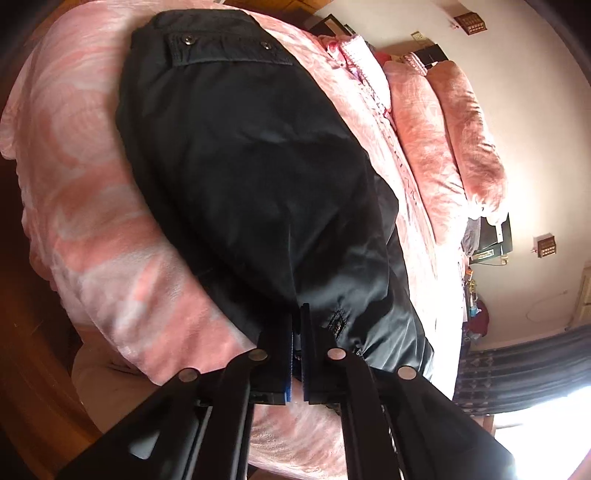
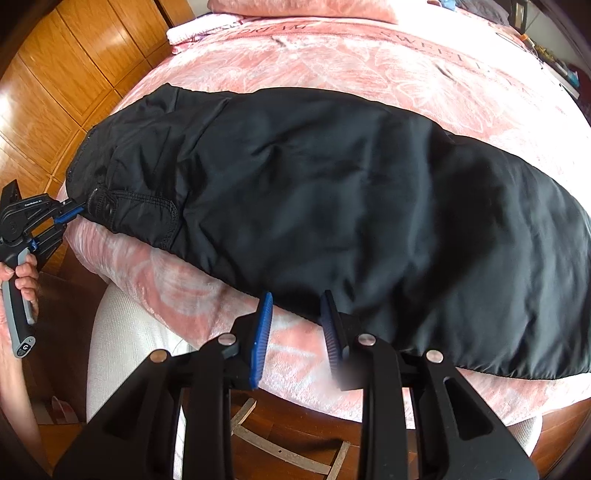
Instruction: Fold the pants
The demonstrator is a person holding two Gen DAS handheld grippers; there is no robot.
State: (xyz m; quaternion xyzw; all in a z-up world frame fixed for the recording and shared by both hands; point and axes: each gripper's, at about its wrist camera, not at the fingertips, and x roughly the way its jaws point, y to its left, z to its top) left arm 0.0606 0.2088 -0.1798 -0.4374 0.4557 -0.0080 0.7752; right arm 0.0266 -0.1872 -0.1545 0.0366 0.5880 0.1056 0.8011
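Black pants (image 1: 240, 166) (image 2: 332, 203) lie stretched across the pink bedcover (image 1: 92, 221) (image 2: 332, 55), near its front edge. My left gripper (image 1: 297, 314) (image 2: 75, 211) is shut on the waistband end by the button, at the left corner of the bed. A hand (image 2: 26, 280) holds its grey handle. My right gripper (image 2: 296, 297) stands open at the near edge of the pants, around mid-leg. Its blue pads (image 2: 263, 332) are apart and the fabric edge lies just at the tips, not pinched. The leg end runs out of the right wrist view to the right.
Pink pillows (image 1: 443, 129) and a folded pale cloth (image 2: 207, 29) lie at the head of the bed. A wooden wardrobe (image 2: 55, 74) stands to the left. Wooden floor (image 2: 288, 443) and a white fabric shape (image 2: 122, 350) sit below the bed's front edge. A dark curtain (image 1: 517, 369) hangs by the window.
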